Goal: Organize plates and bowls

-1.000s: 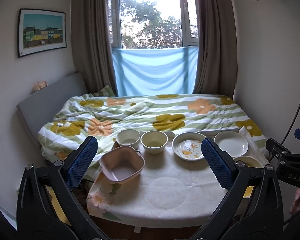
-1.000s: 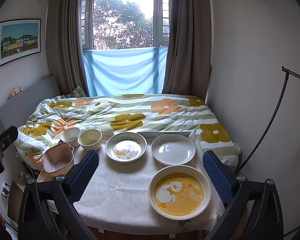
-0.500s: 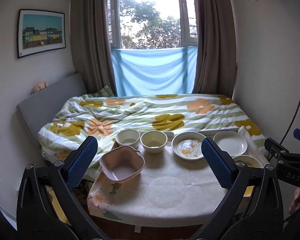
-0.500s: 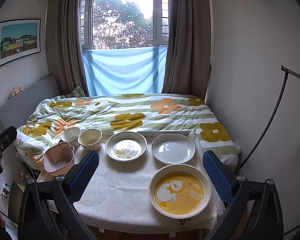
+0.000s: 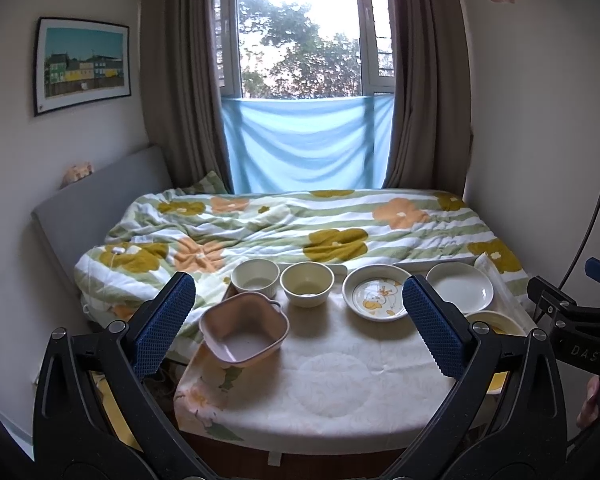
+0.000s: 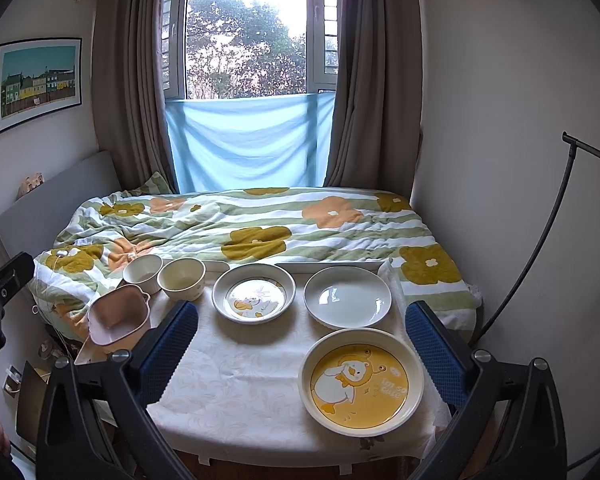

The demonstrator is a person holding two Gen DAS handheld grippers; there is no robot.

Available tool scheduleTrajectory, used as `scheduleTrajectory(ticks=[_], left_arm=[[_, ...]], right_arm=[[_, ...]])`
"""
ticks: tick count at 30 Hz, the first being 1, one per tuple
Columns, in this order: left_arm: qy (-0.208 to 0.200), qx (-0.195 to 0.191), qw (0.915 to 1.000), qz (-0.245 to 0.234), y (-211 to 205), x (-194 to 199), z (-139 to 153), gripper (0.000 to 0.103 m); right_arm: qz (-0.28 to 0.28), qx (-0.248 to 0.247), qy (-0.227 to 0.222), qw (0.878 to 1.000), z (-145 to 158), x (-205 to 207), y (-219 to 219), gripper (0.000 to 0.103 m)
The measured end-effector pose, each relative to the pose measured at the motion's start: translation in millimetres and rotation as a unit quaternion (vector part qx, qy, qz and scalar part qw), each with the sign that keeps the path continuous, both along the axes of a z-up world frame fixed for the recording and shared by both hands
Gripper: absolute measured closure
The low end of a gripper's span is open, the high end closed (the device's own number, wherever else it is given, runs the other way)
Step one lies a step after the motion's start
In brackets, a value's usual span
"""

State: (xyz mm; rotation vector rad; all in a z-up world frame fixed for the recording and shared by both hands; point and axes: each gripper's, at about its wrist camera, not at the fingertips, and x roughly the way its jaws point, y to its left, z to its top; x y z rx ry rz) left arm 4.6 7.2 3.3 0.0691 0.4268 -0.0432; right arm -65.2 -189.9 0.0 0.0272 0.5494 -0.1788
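Your left gripper [image 5: 300,320] and right gripper [image 6: 302,344] both hover short of the cloth-covered table [image 6: 236,384], jaws spread wide and empty. From the right gripper, the yellow duck plate [image 6: 361,382] lies nearest, at about 1 o'clock, its rim just inside the right blue pad [image 6: 436,354]; the plain white plate [image 6: 347,297] sits beyond it at 1 o'clock, and the small duck dish [image 6: 254,293] at 11 o'clock, the two apart. From the left gripper, the pink square bowl [image 5: 244,330] lies at 11 o'clock near the table's left edge, with the two cream bowls [image 5: 282,282] beyond it at 12 o'clock, side by side and close together. Judged from this layout, the right hand is nearer the plates and the left nearer the bowls. All pieces are round or squarish, so no long axis governs the approach. Legible writing: "DAS" on the other gripper's body in the left view; the yellow plate's pale lettering seems to read "I'm so cute", though it is small
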Motion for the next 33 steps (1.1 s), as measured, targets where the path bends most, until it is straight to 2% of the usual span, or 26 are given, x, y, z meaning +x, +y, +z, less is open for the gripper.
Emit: scheduleTrajectory(ticks=[18,33], left_arm=[[-0.002,0.000,1.0000,0.001,1,0,1,0.000],[-0.031,0.005,0.9995,-0.002,3,-8,4,0.000]], right_arm=[[0.001,-0.006,-0.005,1.000,3,-5,8,0.000],[0.000,0.001,-0.009,1.000,6,-5,11,0.000]])
